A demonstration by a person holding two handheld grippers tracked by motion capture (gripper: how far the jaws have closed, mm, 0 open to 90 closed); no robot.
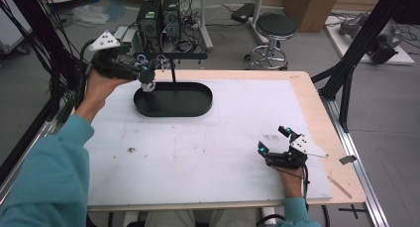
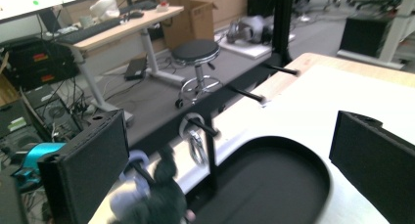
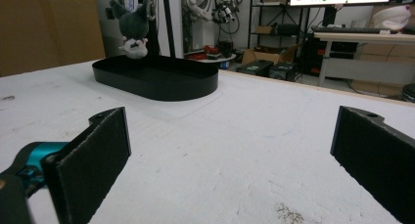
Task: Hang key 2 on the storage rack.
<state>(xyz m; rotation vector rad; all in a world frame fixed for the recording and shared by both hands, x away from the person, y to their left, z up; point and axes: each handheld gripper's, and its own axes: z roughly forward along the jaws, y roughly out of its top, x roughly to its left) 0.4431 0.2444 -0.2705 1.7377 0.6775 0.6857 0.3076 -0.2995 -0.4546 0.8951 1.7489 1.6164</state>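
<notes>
A small grey plush toy (image 3: 133,28) hangs from the black stand (image 1: 173,68) above the oval black tray (image 1: 173,106) on the desk (image 1: 208,152), the left gripper (image 1: 146,68) just beside it with fingers wide and empty, the right gripper (image 1: 272,140) well apart, fingers wide too.

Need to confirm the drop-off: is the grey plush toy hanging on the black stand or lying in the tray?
Hanging: the grey plush toy dangles from the black stand, above the black oval tray.
</notes>
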